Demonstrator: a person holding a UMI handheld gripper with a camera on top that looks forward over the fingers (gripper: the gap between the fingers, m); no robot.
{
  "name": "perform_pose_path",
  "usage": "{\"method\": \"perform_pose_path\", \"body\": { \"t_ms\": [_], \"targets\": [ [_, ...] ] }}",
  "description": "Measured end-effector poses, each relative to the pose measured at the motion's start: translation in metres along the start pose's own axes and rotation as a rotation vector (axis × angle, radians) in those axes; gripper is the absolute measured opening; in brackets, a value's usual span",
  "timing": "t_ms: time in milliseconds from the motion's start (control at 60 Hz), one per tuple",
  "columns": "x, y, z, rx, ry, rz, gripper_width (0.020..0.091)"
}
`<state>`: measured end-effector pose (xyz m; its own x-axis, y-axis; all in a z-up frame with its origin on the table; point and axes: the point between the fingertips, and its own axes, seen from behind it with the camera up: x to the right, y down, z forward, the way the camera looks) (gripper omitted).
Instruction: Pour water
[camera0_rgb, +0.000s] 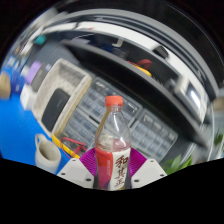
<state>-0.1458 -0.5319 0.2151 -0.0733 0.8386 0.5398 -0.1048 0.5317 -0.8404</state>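
Gripper (113, 172) tilted — fingers clamp upright bottle (113, 140) — keyboard (125, 115) beyond

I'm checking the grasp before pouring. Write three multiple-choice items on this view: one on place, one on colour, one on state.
1. Where is the bottle?
A. Between the fingers of the hand-held gripper
B. On the keyboard
C. Far beyond the fingers

2. What colour is the cap?
A. Blue
B. Red-orange
C. Green

3. How is the bottle?
A. Lying flat
B. Upside down
C. Upright, capped

Answers: 1 A, a finger sits at each side of its label; 2 B, the cap shows red-orange against the keyboard behind; 3 C, the cap is on top.
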Motion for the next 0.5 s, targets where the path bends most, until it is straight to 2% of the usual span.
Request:
{"method": "perform_pose_path", "body": {
  "t_ms": [217, 450, 467, 500],
  "targets": [
    [-0.016, 0.038, 0.008, -0.02, -0.153, 0.528, 0.0371],
    [-0.045, 0.087, 0.014, -0.062, -0.134, 0.55, 0.0374],
    [-0.042, 0.082, 0.014, -0.027, -0.124, 0.556, 0.0377],
    [-0.042, 0.087, 0.011, -0.037, -0.124, 0.556, 0.0381]
  ]
}}
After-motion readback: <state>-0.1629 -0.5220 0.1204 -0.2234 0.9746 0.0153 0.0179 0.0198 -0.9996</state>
